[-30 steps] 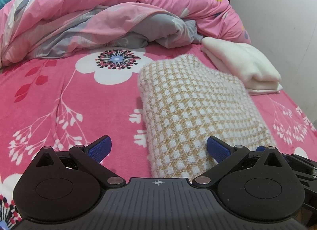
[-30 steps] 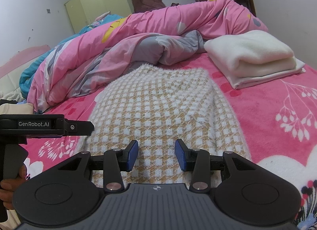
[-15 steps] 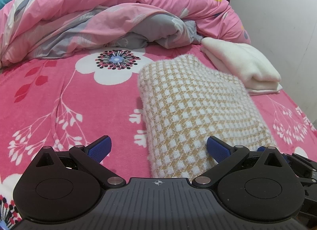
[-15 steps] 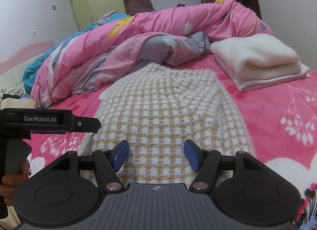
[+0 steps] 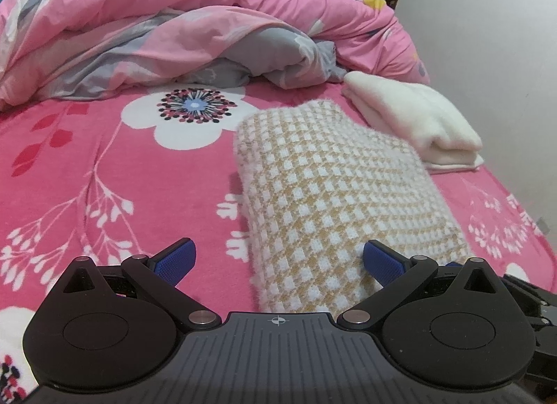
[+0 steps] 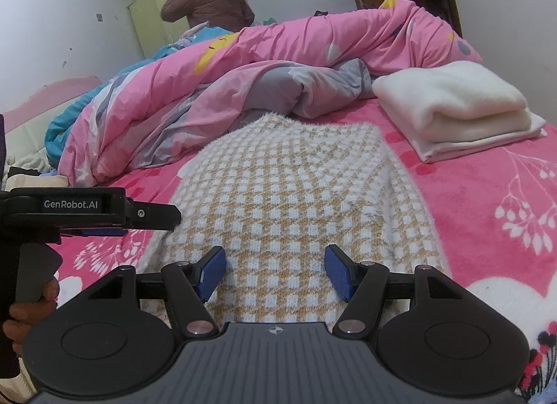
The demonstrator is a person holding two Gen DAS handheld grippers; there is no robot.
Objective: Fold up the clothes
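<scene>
Pink bed (image 5: 104,167): one checked sweater (image 5: 334,195), one cream stack (image 5: 417,122); both tongs (image 5: 276,257) (image 6: 275,271) spread, empty.

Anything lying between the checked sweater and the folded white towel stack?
Nothing. In the right wrist view only a narrow strip of bare pink bedsheet separates the checked sweater from the white towel stack.

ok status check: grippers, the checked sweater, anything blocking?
Left gripper open, right gripper open, neither gripping. Checked sweater folded flat on pink bedsheet. Folded cream garment alongside, rumpled quilt behind; nothing in the way.
</scene>
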